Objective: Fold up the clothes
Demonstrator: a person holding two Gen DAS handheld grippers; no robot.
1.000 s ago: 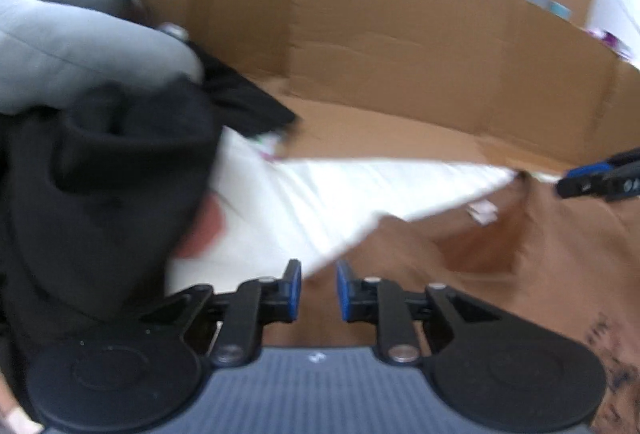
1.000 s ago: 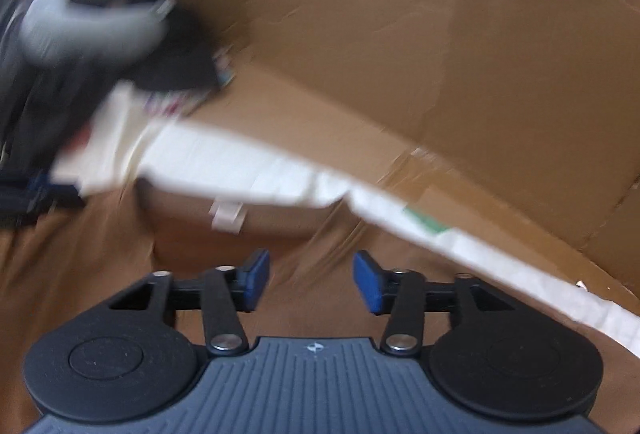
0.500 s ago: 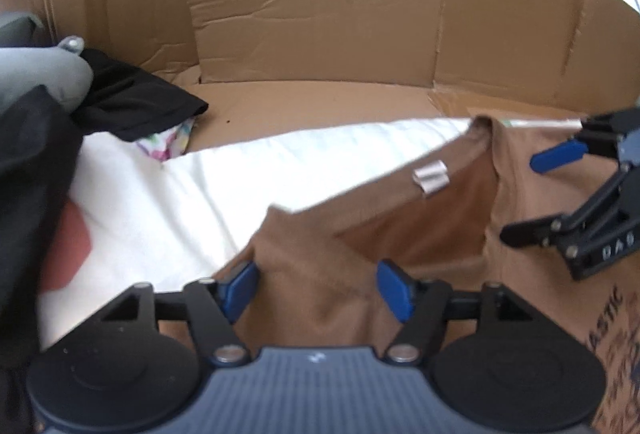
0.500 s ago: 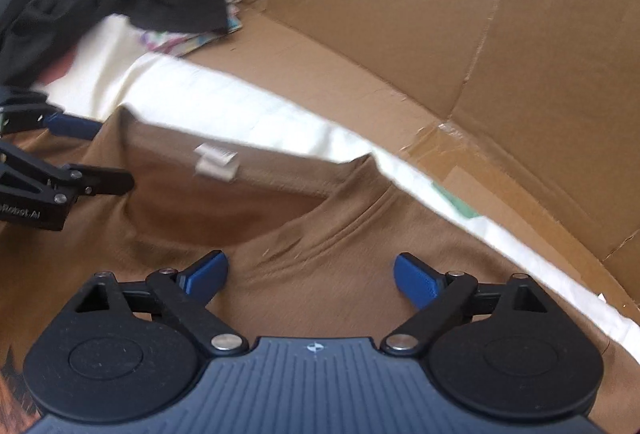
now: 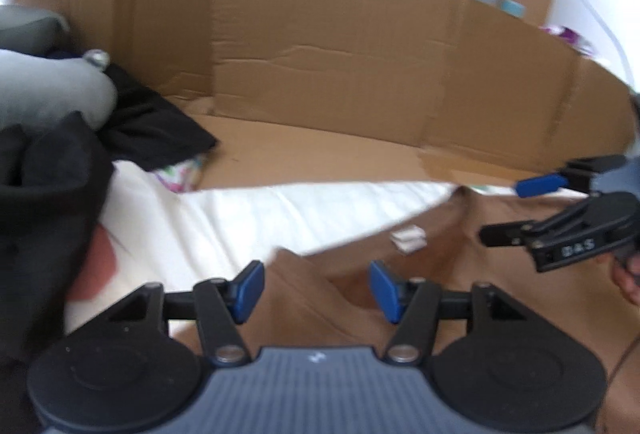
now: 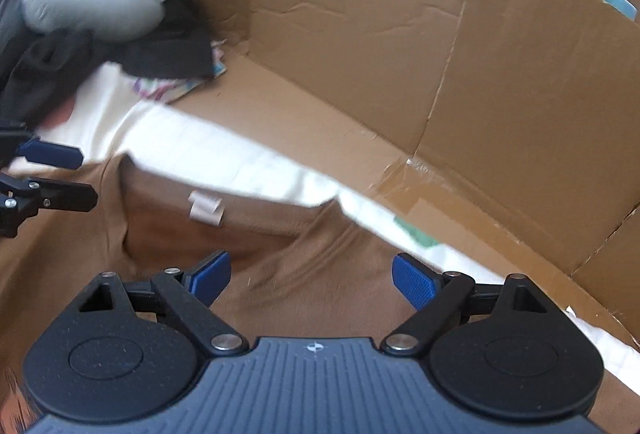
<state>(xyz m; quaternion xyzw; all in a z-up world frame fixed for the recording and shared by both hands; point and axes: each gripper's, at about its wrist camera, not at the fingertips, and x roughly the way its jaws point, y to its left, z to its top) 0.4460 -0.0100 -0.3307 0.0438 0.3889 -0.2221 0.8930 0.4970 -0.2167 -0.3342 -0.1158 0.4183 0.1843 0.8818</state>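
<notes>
Left wrist view: left gripper [image 5: 316, 288] hanging wide open over the collar edge of the brown t-shirt [image 5: 460, 298], blue pads empty, gripping nothing. Shirt lying flat on a white sheet [image 5: 256, 210], white neck label [image 5: 408, 239] showing just past the fingers. Right gripper [image 5: 516, 206] reaching in from the right over the same collar. Black garments [image 5: 52, 194] piling up on the left under a grey neck pillow [image 5: 48, 94], crowding the sheet edge. Cardboard walls [image 5: 320, 46] enclosing the whole work area. Right wrist view: right gripper [image 6: 312, 276] spreading fully open above the brown t-shirt [image 6: 280, 262] beside the neckline, holding nothing. Neck label [image 6: 206, 208] sitting ahead, left gripper [image 6: 60, 174] entering at left edge. Grey neck pillow [image 6: 88, 10] resting on black clothes [image 6: 168, 50] in the far-left corner.
</notes>
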